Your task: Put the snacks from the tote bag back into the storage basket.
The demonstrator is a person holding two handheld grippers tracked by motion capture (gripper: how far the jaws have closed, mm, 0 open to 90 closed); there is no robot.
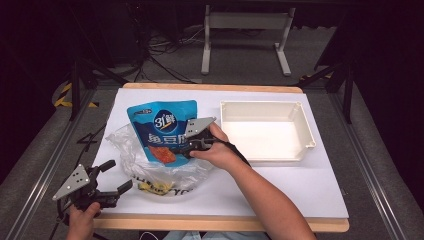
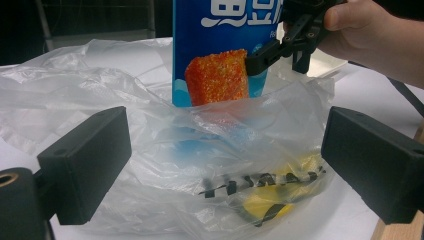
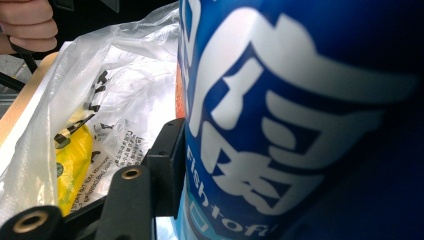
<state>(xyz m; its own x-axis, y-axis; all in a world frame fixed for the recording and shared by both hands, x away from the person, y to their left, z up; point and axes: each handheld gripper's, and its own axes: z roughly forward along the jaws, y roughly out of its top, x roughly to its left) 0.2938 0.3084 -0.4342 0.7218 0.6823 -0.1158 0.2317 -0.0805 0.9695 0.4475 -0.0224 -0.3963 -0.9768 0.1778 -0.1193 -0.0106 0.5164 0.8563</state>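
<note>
A blue snack pouch with an orange food picture stands upright, its lower end inside a clear plastic bag on the white table top. My right gripper is shut on the pouch's right edge. In the right gripper view the pouch is pressed against one black finger. My left gripper hovers open at the table's front left corner, facing the bag with nothing between its jaws. A yellow packet lies inside the bag.
A white rectangular tray sits at the right of the table, beyond the right hand. The wooden table edge runs along the front. A metal stand stands on the floor behind the table.
</note>
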